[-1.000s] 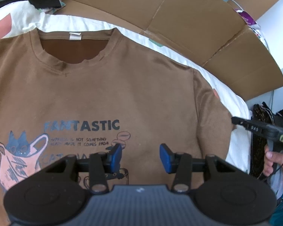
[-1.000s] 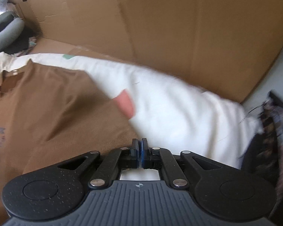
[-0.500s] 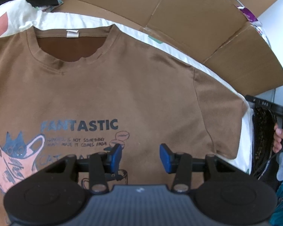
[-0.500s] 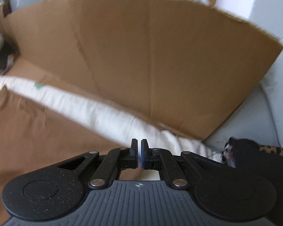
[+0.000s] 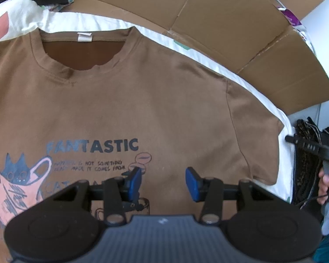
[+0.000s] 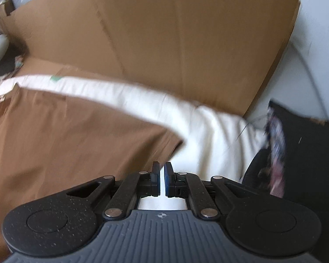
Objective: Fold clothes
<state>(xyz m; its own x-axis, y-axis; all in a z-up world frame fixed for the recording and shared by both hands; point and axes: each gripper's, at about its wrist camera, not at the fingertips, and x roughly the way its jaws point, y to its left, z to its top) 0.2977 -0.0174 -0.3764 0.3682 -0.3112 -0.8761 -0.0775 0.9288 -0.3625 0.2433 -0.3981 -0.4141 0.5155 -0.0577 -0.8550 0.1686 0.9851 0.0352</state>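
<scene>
The left tool [image 5: 163, 180] hovers with jaws wide over the brown T-shirt [image 5: 142, 100], which lies flat, print up, on the white bedsheet [image 5: 263, 100]. The right tool [image 6: 162, 180], jaws nearly closed and holding nothing, is beside the short sleeve [image 6: 142, 135]; folding well means pinching only the sleeve's edge. The shirt's hem is cut off, and the right view is blurred.

soft, even daylight is seen in both fisheye views, with corners darkened and edges bent, while the right wrist view is smeared by motion blur and the left stays sharp.
</scene>
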